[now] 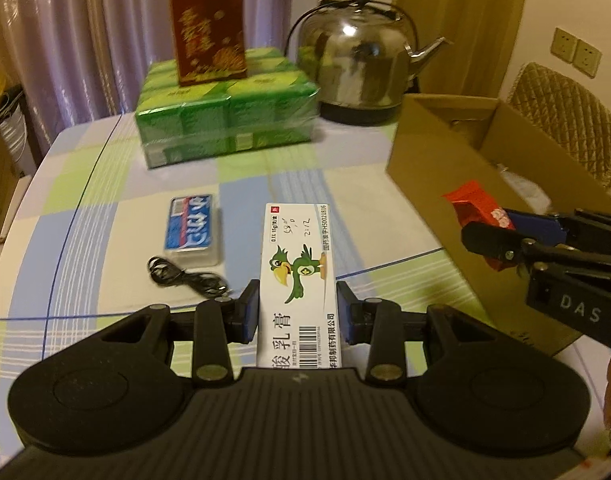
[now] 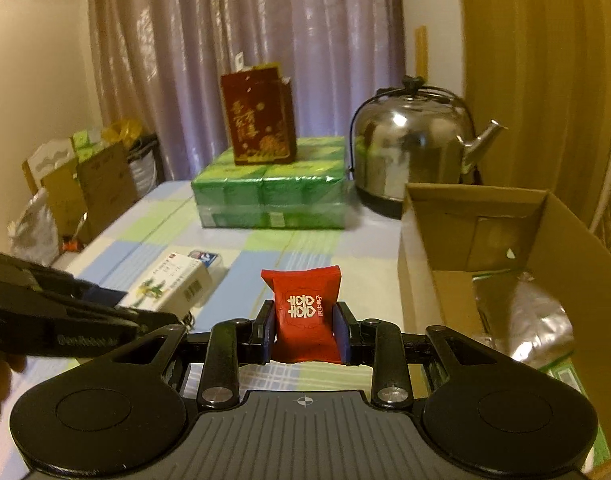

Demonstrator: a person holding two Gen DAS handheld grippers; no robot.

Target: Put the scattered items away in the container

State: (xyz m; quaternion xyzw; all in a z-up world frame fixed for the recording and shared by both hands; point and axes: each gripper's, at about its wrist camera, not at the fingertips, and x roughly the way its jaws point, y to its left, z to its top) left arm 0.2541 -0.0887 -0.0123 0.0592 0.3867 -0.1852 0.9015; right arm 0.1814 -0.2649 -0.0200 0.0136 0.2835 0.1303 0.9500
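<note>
Left gripper (image 1: 298, 307) clamps a white ointment box (image 1: 295, 264) above the checked table (image 1: 105, 168); right gripper (image 2: 306, 325) grips a red candy packet (image 2: 305, 312) beside the open cardboard box (image 2: 421, 264). Farther off stands a steel kettle (image 1: 353, 68).

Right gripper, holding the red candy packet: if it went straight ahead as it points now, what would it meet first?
Probably the green shrink-wrapped pack at the table's far end; only bare tablecloth lies before it. The cardboard box sits just right of that line, though depth is unclear.
</note>
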